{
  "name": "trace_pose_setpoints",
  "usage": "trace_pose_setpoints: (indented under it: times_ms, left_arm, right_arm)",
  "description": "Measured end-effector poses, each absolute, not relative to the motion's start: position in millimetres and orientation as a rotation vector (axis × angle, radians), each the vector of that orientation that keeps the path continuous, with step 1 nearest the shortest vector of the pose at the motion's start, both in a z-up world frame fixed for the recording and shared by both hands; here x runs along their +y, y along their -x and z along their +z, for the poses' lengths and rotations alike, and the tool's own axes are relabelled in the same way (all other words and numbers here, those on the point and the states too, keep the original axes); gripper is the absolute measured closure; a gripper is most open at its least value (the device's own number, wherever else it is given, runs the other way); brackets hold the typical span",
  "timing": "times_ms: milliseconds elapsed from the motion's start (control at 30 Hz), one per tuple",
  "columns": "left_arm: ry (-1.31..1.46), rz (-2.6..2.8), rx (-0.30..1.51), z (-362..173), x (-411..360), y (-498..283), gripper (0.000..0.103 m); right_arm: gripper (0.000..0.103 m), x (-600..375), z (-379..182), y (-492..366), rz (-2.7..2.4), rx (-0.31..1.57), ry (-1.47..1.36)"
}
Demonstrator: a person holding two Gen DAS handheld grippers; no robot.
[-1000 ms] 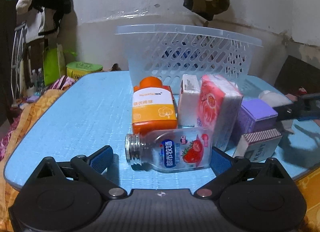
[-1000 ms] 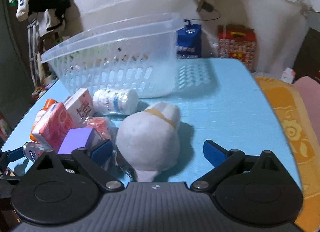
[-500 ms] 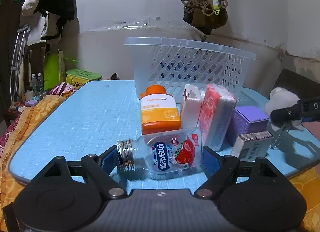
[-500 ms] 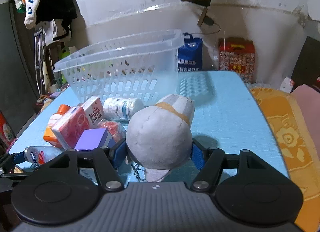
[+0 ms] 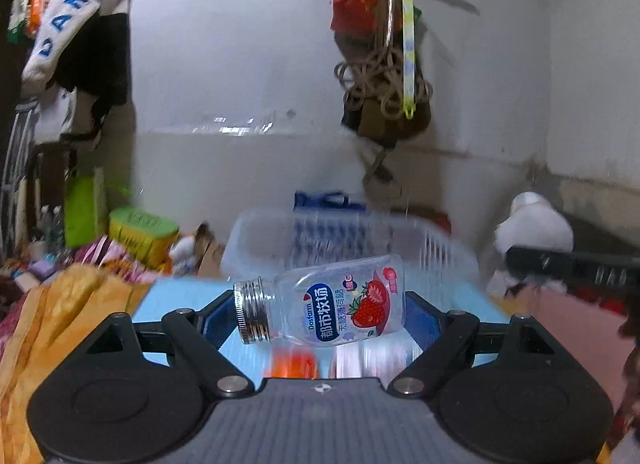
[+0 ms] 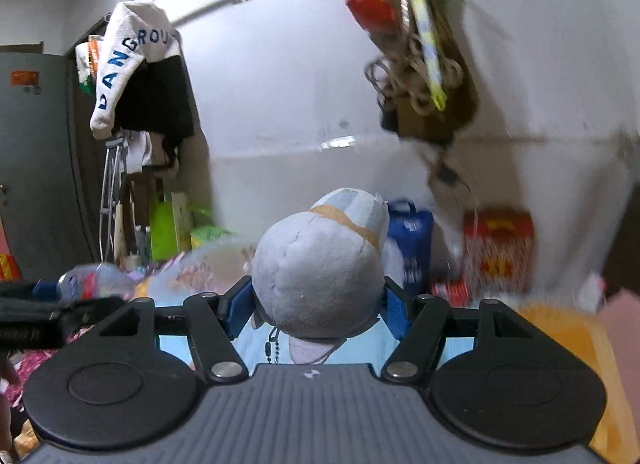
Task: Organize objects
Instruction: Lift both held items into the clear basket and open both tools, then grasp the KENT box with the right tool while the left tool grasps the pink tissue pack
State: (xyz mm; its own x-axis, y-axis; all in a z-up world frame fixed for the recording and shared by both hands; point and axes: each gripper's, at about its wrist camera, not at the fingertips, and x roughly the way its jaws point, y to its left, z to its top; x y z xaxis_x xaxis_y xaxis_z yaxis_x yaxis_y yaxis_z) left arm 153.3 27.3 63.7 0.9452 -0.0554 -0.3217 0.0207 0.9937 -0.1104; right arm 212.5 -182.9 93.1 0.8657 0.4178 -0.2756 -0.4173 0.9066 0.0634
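Observation:
My left gripper is shut on a clear strawberry-label bottle with a silver screw neck, held sideways in the air above the table. Beyond it stands the clear plastic basket, blurred by motion. My right gripper is shut on a grey-white plush toy with a tan band and lifts it off the blue table. The plush also shows at the right of the left wrist view. The bottle shows at the left of the right wrist view.
Below the bottle, an orange bottle and a pink pack lie on the blue table. Orange cloth drapes left. Bags and rope hang on the wall. A blue bag and a red box stand behind.
Both grippers closed on their objects and rose. The bottle and the plush left the table, and both cameras now look higher, toward the wall.

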Motion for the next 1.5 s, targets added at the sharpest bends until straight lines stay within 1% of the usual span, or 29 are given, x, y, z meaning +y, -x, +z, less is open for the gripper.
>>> trace_pose_setpoints:
  times_ms: [67, 133, 233, 300, 333, 367, 400, 433, 467, 500, 633, 667, 733, 800, 867, 967, 1100, 1300, 1400, 1500]
  left_arm:
    - [0.119, -0.032, 0.337, 81, 31, -195, 0.015]
    - [0.138, -0.035, 0.366, 87, 35, -236, 0.015]
    - [0.159, -0.028, 0.442, 76, 40, -291, 0.015]
    - [0.16, -0.027, 0.456, 65, 41, -311, 0.015]
    - [0.153, -0.022, 0.456, 60, 41, -314, 0.014]
    - [0.145, -0.014, 0.456, 55, 40, -317, 0.014]
    - [0.136, 0.0, 0.455, 50, 41, -320, 0.013]
    - [0.131, 0.021, 0.45, 47, 42, -319, 0.008]
    - [0.133, 0.041, 0.434, 46, 43, -314, 0.001]
    - [0.14, 0.053, 0.407, 46, 46, -309, 0.0]
    - [0.134, 0.017, 0.362, 62, 47, -278, 0.0]
    - [0.141, 0.005, 0.351, 66, 49, -268, 0.0]
    - [0.142, -0.044, 0.39, 64, 48, -248, 0.0]
    - [0.132, -0.073, 0.407, 54, 43, -223, 0.0]
    - [0.106, -0.076, 0.41, 40, 36, -196, 0.0]
    - [0.092, -0.088, 0.439, 25, 32, -168, 0.0]
    - [0.087, -0.109, 0.428, 23, 30, -139, 0.0]
    - [0.092, -0.13, 0.44, 23, 22, -133, 0.003]
    - [0.08, -0.123, 0.468, 18, 18, -138, 0.004]
    - [0.061, -0.122, 0.505, 9, 13, -141, 0.007]
  right_arm:
    - [0.035, -168, 100, -246, 0.442, 0.309, 0.03]
    - [0.035, -156, 97, -278, 0.438, 0.353, 0.048]
    - [0.034, -143, 82, -313, 0.454, 0.415, 0.073]
    - [0.031, -135, 72, -325, 0.462, 0.434, 0.101]
    - [0.022, -133, 69, -327, 0.452, 0.44, 0.11]
    - [0.008, -131, 69, -327, 0.435, 0.424, 0.113]
    - [0.001, -133, 70, -319, 0.427, 0.391, 0.107]
    - [0.0, -136, 71, -311, 0.424, 0.354, 0.096]
    - [0.0, -139, 73, -302, 0.429, 0.325, 0.084]
    - [0.0, -143, 75, -294, 0.431, 0.321, 0.077]
    - [0.0, -169, 79, -250, 0.426, 0.296, -0.038]
    - [0.0, -176, 74, -234, 0.432, 0.309, -0.078]
    - [0.0, -185, 64, -214, 0.424, 0.378, -0.125]
    - [0.0, -190, 51, -195, 0.408, 0.455, -0.145]
    - [0.0, -195, 35, -175, 0.412, 0.489, -0.163]
    - [0.0, -191, 21, -151, 0.404, 0.511, -0.06]
    - [0.0, -177, 11, -117, 0.389, 0.43, 0.121]
    - [0.0, -153, -3, -111, 0.414, 0.466, 0.214]
    - [0.0, -152, -13, -124, 0.412, 0.541, 0.19]
    - [0.0, -157, -18, -134, 0.4, 0.585, 0.133]
